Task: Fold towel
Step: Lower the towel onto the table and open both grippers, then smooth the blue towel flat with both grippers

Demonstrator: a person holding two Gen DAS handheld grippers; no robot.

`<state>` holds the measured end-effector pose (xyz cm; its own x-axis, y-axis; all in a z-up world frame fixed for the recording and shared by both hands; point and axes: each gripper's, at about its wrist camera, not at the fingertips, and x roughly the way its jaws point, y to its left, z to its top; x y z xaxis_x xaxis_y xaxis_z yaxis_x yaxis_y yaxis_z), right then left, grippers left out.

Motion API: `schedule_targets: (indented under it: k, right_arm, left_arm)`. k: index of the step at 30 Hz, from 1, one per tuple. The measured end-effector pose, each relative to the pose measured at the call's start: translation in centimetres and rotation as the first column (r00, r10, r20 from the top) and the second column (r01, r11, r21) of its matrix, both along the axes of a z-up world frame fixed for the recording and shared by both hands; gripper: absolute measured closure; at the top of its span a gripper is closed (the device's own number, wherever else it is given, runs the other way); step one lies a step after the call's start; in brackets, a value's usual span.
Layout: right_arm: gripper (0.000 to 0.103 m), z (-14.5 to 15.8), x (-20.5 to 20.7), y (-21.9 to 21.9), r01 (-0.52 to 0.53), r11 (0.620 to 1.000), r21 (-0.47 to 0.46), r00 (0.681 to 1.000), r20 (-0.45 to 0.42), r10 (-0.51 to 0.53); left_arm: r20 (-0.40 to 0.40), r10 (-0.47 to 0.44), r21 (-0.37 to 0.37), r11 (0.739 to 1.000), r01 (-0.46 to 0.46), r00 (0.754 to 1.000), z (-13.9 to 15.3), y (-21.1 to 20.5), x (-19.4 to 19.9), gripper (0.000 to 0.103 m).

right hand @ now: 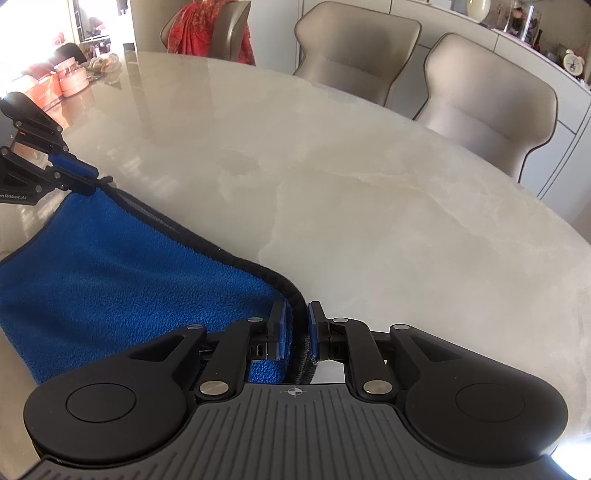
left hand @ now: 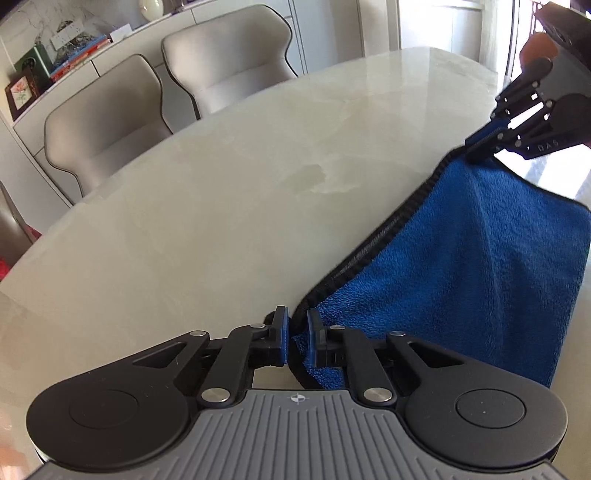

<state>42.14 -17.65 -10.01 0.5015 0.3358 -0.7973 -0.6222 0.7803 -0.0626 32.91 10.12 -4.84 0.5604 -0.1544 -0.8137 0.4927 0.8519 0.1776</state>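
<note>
A pale marble table (left hand: 207,206) fills most of both views. Beyond its far edge stand beige chairs (left hand: 110,122), two at the upper left of the left wrist view and two at the upper right of the right wrist view; a further chair at the top centre-left of the right wrist view has a red cloth (right hand: 192,26) draped over it.

At the upper left of the right wrist view, round pinkish boxes (right hand: 72,79) sit on the table; what is in them cannot be made out.

The blue towel (left hand: 480,258), edged with black stitching, hangs stretched between the two grippers over the table, filling the lower right of the left wrist view and the lower left of the right wrist view.

The left gripper (left hand: 297,338), at the bottom centre of its own view, is pinched on one towel corner, its blue pads tight against the black hem. The right gripper (right hand: 297,332), at the bottom centre of its view, likewise clamps the other corner, hem between its pads. Each also appears at the other view's upper edge, gripping the towel's far corner.
</note>
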Motion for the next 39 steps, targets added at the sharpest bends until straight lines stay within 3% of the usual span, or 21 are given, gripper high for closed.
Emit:
schedule_targets:
  k: [9,14,18,21,24,28,34,36,39]
  right_arm:
    - [0.09,-0.3,0.3,-0.1,0.019,1.0,-0.011,1.0,0.002,-0.019]
    - [0.088,-0.4,0.5,0.1,0.055,0.998,-0.021,0.998,0.001,-0.055]
    - [0.077,1.1,-1.2,0.1,0.091,0.996,-0.022,0.993,0.075,-0.089]
    - [0.076,2.4,-3.3,0.4,0.083,0.996,0.022,0.992,0.097,-0.085]
    - [0.076,2.9,-6.1,1.7,0.043,0.997,0.057,0.994,0.102,-0.048]
    - [0.076,2.1,-8.7,3.7,0.002,0.995,0.103,0.999,0.053,-0.007]
    - [0.076,-0.4,-12.1,3.3,-0.002,0.996,0.087,0.996,-0.09,0.01]
    - [0.076,-0.9,-13.3,2.3,0.007,0.997,0.074,0.995,-0.103,0.001]
    - [0.076,-1.2,-14.6,0.4,0.035,0.996,0.077,0.993,-0.115,-0.026]
  left_arm:
    - [-0.017,0.039,-0.002,0.999,-0.039,0.999,-1.4,0.2,0.8,0.091]
    - [-0.003,0.087,-0.023,0.996,-0.087,0.996,-1.2,0.7,0.6,0.077]
    - [0.108,0.109,-0.015,0.994,-0.108,0.988,1.1,0.8,-1.1,0.051]
    - [0.136,0.102,-0.104,0.991,-0.089,0.985,3.2,0.2,-3.0,0.043]
    - [0.102,0.053,-0.189,0.981,-0.033,0.993,3.4,-2.1,-5.2,0.041]
    - [0.029,0.001,-0.219,0.976,0.005,1.0,1.4,-5.0,-7.3,0.042]
    - [-0.076,0.035,-0.219,0.974,-0.051,0.997,-1.6,-5.7,-9.6,0.042]
    - [-0.113,0.067,-0.172,0.981,-0.086,0.991,-2.4,-4.8,-10.6,0.042]
    - [-0.127,0.095,-0.2,0.972,-0.12,0.987,-2.4,-2.9,-11.6,0.042]
